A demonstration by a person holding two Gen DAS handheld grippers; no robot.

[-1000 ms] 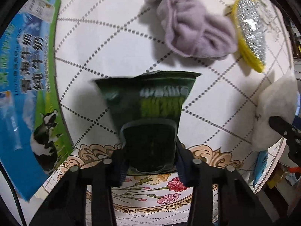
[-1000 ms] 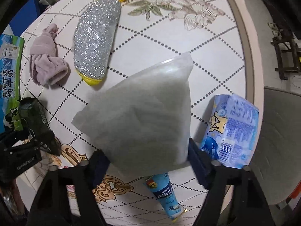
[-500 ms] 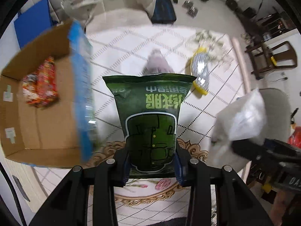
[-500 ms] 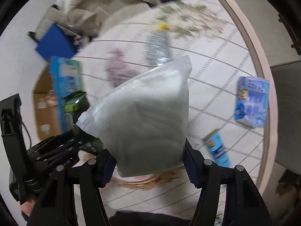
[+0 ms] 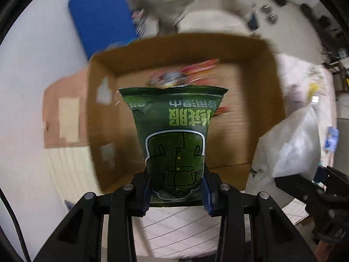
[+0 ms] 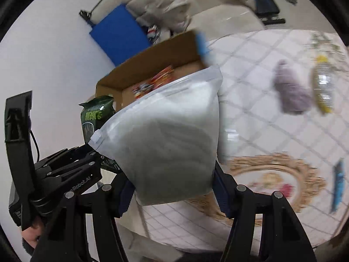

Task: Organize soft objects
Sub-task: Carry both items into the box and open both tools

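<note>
Both claws had swung away from the desk toward the open cardboard box (image 5: 270, 100), which half a second earlier sat off to the left of the left wrist view and now filled its centre. The left claw (image 5: 176, 193) was pinching the lower end of a green snack bag (image 5: 174, 135), held upright over the near wall of the box with its top seal toward the red-and-orange packets (image 5: 185, 74) already inside. The right claw (image 6: 172, 193) was pinching a translucent zip pouch (image 6: 172, 135) with pale soft filling, just beside the left claw and short of the box. Risk was judged as follows: both loads were gripped only at one end, so a fast swing could let a slick film bag slide out before it cleared the box wall; the two claws were close together, so a collision or a pouch snagging on the box edge was possible. The snack bag looked puffed, glossy and uncrushed; the pouch looked limp, bulging below its zip strip. A lilac cloth (image 6: 292, 91) and a yellow-edged scrubber (image 6: 322, 87) lay on the desk (image 6: 261, 118), still unsorted.
</note>
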